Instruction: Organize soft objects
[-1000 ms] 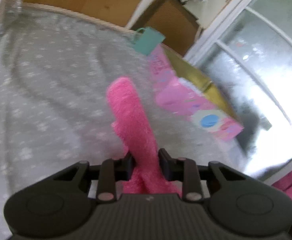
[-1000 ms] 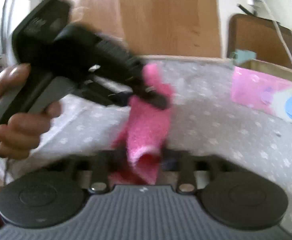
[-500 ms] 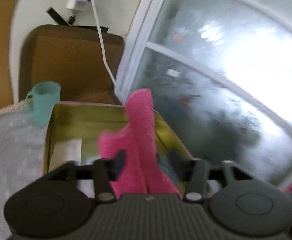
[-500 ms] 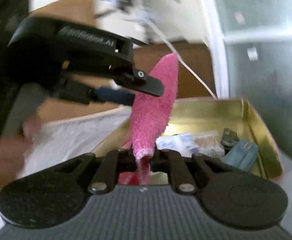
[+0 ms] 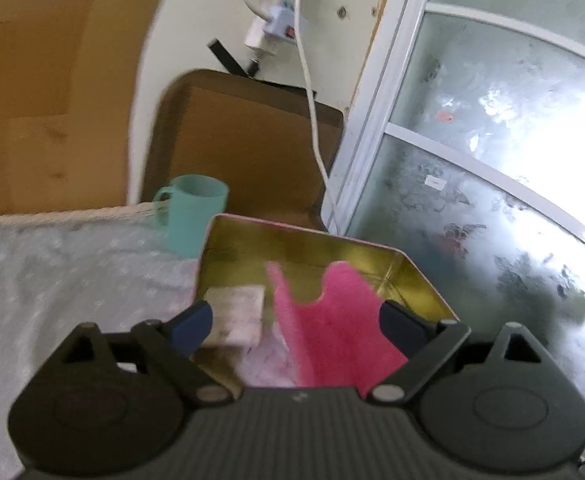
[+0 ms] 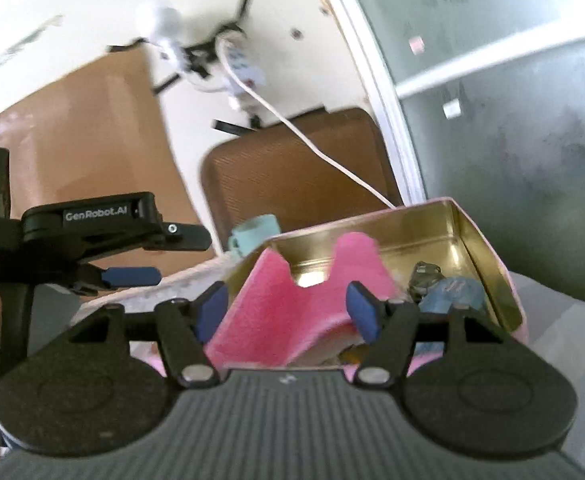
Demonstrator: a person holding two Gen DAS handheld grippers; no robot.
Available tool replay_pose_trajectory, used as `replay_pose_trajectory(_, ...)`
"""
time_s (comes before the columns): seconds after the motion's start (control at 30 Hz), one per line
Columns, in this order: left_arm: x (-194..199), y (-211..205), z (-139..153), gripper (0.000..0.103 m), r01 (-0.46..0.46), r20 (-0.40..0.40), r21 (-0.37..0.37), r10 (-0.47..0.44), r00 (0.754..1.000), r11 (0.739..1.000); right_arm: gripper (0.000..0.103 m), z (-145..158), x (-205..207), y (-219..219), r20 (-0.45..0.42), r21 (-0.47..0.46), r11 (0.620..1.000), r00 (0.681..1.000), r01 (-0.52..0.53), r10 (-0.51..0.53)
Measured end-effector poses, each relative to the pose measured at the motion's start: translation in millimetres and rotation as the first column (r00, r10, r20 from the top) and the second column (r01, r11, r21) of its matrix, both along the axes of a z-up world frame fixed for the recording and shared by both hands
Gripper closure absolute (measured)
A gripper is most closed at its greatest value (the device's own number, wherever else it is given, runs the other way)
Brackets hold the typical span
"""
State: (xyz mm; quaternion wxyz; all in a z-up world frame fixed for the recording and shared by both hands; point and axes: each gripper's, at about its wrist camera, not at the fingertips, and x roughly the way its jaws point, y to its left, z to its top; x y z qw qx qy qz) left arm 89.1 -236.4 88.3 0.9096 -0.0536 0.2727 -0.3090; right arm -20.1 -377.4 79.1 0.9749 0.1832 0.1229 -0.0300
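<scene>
A fluffy pink sock (image 5: 332, 332) lies loose in an open gold-lined tin box (image 5: 412, 276) on the grey starred bedspread (image 5: 52, 272). My left gripper (image 5: 296, 320) is open just over the box's near edge, its blue pads wide on either side of the sock. In the right wrist view the sock (image 6: 292, 312) drapes over the box's near left wall (image 6: 488, 264). My right gripper (image 6: 288, 308) is open too, with its pads apart around the sock. The left gripper (image 6: 132, 264) shows there at the left.
The box also holds a white packet (image 5: 236, 312), a blue item (image 6: 452, 292) and a small dark object (image 6: 426, 272). A teal mug (image 5: 192, 212) stands behind the box. A brown chair back (image 5: 244, 140), a white cable and a frosted glass door (image 5: 492, 160) are beyond.
Both grippers carried the pink sock from the bedspread to over the tin box. Both have opened and let go, and the sock has dropped into the box.
</scene>
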Motion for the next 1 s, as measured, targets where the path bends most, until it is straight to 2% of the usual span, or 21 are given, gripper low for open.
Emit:
replay_pose_trajectory(0.03,-7,9,2,0.005,-0.009,0.007,0.009,0.009,1.0,1.0,0.04,0,-8,8,0.012,-0.02,1.0,1.0,-0.008,0.008)
replay_pose_trajectory(0.07,-18,17,2,0.005,-0.015,0.013,0.016,0.015,1.0,1.0,0.05,-1,-10,10,0.015,-0.04,0.999,1.0,-0.019,0.019)
replay_pose_trajectory(0.13,-33,34,4,0.005,-0.029,0.013,0.013,0.029,0.999,0.999,0.061,4,-6,14,-0.014,-0.092,0.994,0.998,-0.066,0.065)
replay_pose_trajectory(0.23,-52,66,5,0.005,-0.048,0.003,-0.004,0.048,0.999,0.999,0.066,9,12,7,-0.131,-0.092,0.988,0.985,-0.122,0.109)
replay_pose_trajectory(0.37,-67,101,5,0.004,-0.084,0.002,-0.032,0.084,0.996,0.996,0.065,1,69,-12,-0.347,-0.02,0.991,0.931,-0.129,0.114)
replay_pose_trajectory(0.43,-70,112,2,0.004,-0.09,-0.005,-0.039,0.09,0.996,0.995,0.065,-5,105,-21,-0.453,0.003,0.992,0.884,-0.126,0.114)
replay_pose_trajectory(0.5,-74,120,-2,0.004,-0.101,-0.008,-0.034,0.101,0.995,0.994,0.067,-17,138,-35,-0.54,0.078,0.993,0.833,-0.093,0.121)
replay_pose_trajectory(0.53,-76,123,-3,0.004,-0.102,-0.009,-0.032,0.102,0.995,0.994,0.068,-20,153,-39,-0.558,0.084,0.994,0.823,-0.069,0.104)
replay_pose_trajectory(0.57,-78,124,-4,0.004,-0.099,-0.01,-0.029,0.099,0.995,0.995,0.065,-21,159,-38,-0.568,0.04,0.998,0.821,-0.048,0.062)
replay_pose_trajectory(0.63,-81,123,-5,0.004,-0.088,-0.008,-0.012,0.088,0.996,0.996,0.064,-20,178,-35,-0.585,-0.097,0.995,0.809,0.009,-0.064)
replay_pose_trajectory(0.67,-83,122,-5,0.004,-0.082,-0.001,-0.003,0.082,0.997,0.997,0.064,-20,180,-36,-0.575,-0.096,0.995,0.814,0.03,-0.08)
replay_pose_trajectory(0.7,-85,121,-4,0.004,-0.08,0.011,0.003,0.08,0.997,0.997,0.064,-18,173,-38,-0.55,-0.05,0.998,0.833,0.042,-0.063)
replay_pose_trajectory(0.73,-88,120,-4,0.004,-0.076,0.023,0.007,0.076,0.997,0.997,0.064,-13,160,-38,-0.507,0.008,0.999,0.861,0.041,-0.031)
replay_pose_trajectory(0.8,-95,116,-3,0.003,-0.065,0.049,0.019,0.064,0.997,0.998,0.064,-4,121,-30,-0.411,0.041,0.999,0.911,0.014,0.004)
replay_pose_trajectory(0.9,-108,110,-7,0.002,-0.056,0.07,0.042,0.053,0.996,0.998,0.054,1,35,-13,-0.241,0.03,0.999,0.97,-0.014,0.021)
replay_pose_trajectory(1.0,-125,99,-9,0.0,-0.048,0.085,0.061,0.043,0.995,0.997,0.047,-8,-61,5,-0.12,0.01,1.0,0.993,-0.016,0.017)
